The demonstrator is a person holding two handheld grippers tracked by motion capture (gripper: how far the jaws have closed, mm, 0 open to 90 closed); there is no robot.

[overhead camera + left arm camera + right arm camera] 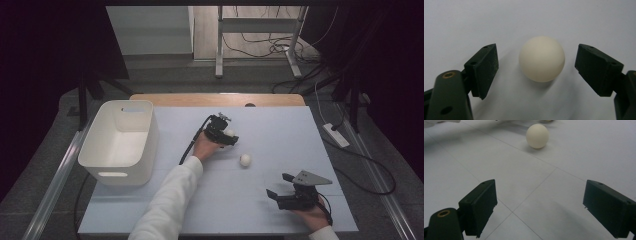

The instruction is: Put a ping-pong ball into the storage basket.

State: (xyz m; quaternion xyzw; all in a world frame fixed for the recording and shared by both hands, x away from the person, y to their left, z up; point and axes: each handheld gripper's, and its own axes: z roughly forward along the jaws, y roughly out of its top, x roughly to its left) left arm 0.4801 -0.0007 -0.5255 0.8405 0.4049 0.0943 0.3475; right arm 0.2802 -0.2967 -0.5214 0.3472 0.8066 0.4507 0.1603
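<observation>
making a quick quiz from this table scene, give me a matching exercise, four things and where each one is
Things:
1. white bin
2. ball between the jaws
3. loose ball
4. right tool

Places:
A. near right part of the table, jaws apart over bare surface
B. left edge of the table
C. inside the left tool, not yet pressed
D. free on the table, middle

Pairs: 1-B, 2-C, 3-D, 4-A

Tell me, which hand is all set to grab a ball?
The left. A white ball already sits between the pads of the left tool, with small gaps on both sides. The right tool stands open, well back from the other ball.
</observation>
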